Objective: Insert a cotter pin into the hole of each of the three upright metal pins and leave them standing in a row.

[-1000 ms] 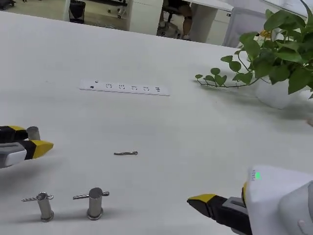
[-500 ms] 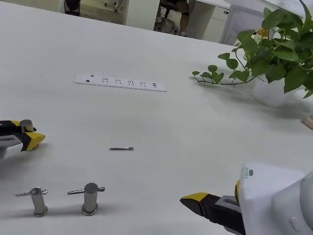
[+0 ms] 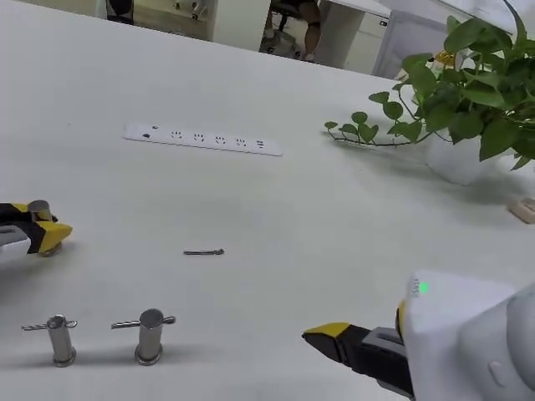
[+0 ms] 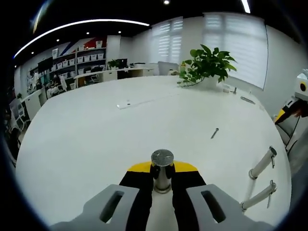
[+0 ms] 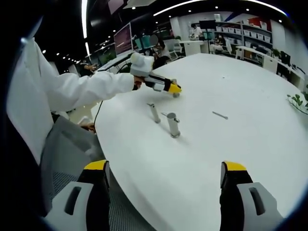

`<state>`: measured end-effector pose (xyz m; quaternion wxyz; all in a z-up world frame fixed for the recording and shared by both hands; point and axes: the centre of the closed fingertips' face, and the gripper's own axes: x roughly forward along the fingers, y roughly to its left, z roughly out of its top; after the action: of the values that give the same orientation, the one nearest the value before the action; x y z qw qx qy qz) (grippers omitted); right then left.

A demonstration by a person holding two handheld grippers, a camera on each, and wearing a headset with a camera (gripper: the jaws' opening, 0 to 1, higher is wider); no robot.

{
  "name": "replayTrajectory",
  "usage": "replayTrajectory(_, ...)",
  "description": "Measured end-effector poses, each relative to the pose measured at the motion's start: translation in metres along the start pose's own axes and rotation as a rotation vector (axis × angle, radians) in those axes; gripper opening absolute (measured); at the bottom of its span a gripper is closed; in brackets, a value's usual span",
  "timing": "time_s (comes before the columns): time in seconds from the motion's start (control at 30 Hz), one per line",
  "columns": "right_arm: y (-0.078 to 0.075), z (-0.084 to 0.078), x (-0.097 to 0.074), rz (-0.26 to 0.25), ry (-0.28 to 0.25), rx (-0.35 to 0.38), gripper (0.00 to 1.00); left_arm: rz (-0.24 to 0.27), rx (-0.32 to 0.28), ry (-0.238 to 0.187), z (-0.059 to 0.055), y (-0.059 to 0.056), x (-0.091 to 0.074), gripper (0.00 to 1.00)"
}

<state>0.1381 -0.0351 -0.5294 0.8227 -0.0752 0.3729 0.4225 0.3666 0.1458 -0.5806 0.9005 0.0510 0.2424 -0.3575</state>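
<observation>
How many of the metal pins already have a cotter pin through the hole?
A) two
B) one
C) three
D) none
A: the first standing pin and the second standing pin each carry a cotter pin through the top. The third pin sits bare in the left gripper, and a loose cotter pin lies on the table.

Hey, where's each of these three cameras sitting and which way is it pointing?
Left gripper view: on the left claw, facing the plant; its jaws grip a metal pin.
Right gripper view: on the open right claw, facing the person's sleeve and the left claw.
Head view: from the headset, down onto the white table; both claws at the picture's edges.
Shared: all show the loose cotter pin.
</observation>
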Motion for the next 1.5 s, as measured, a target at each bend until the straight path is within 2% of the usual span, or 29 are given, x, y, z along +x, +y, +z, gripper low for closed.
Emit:
replayTrajectory(0.03,0.0,0.0,0.0,-0.001,-0.001,-0.001,0.94,-0.004,0.021,-0.003,0.003,-0.001,-0.002,0.1)
replayTrajectory(0.13,0.0,0.001,0.0,-0.001,0.0,-0.008,0.94,-0.013,0.0,-0.046,0.018,-0.005,-0.011,0.1)
replayTrajectory(0.3,0.0,0.005,0.0,0.002,-0.011,-0.019,0.94,-0.028,0.039,-0.064,0.036,-0.015,-0.026,0.1)
replayTrajectory(0.33,0.0,0.007,0.0,0.001,-0.017,-0.021,0.94,-0.025,-0.007,-0.068,0.039,-0.017,-0.029,0.1)
replayTrajectory(0.37,0.0,0.007,0.0,0.0,-0.021,-0.023,0.94,-0.034,-0.034,-0.069,0.04,-0.02,-0.031,0.1)
replayTrajectory(0.47,0.001,0.01,0.0,0.001,-0.036,-0.03,0.94,-0.046,0.003,-0.068,0.044,-0.03,-0.039,0.1)
replayTrajectory(0.77,0.011,0.017,0.003,0.024,-0.066,-0.055,0.93,-0.077,0.057,-0.08,0.06,-0.059,-0.063,0.1)
replayTrajectory(0.83,0.013,0.019,0.003,0.026,-0.077,-0.057,0.93,-0.092,0.087,-0.084,0.064,-0.067,-0.069,0.1)
replayTrajectory(0.9,0.014,0.02,0.002,0.027,-0.085,-0.06,0.93,-0.13,0.101,-0.101,0.07,-0.079,-0.075,0.1)
replayTrajectory(0.93,0.014,0.021,0.003,0.027,-0.089,-0.062,0.93,-0.157,0.121,-0.113,0.075,-0.094,-0.079,0.1)
replayTrajectory(1.0,0.013,0.02,0.003,0.022,-0.088,-0.067,0.93,-0.176,0.125,-0.123,0.079,-0.103,-0.084,0.1)
replayTrajectory(1.03,0.012,0.02,0.003,0.019,-0.088,-0.068,0.93,-0.196,0.153,-0.128,0.081,-0.111,-0.087,0.1)
replayTrajectory(1.17,0.012,0.022,0.0,0.006,-0.111,-0.06,0.93,-0.24,0.204,-0.127,0.084,-0.132,-0.094,0.1)
replayTrajectory(1.23,0.011,0.022,-0.001,-0.001,-0.125,-0.051,0.93,-0.279,0.225,-0.13,0.083,-0.144,-0.097,0.1)
replayTrajectory(1.33,0.011,0.02,-0.002,-0.003,-0.127,-0.05,0.93,-0.338,0.246,-0.114,0.076,-0.161,-0.1,0.1)
replayTrajectory(1.4,0.011,0.018,-0.003,-0.005,-0.123,-0.055,0.94,-0.353,0.253,-0.101,0.072,-0.169,-0.099,0.1)
replayTrajectory(1.5,0.012,0.016,-0.003,-0.009,-0.122,-0.05,0.94,-0.389,0.264,-0.084,0.064,-0.186,-0.099,0.1)
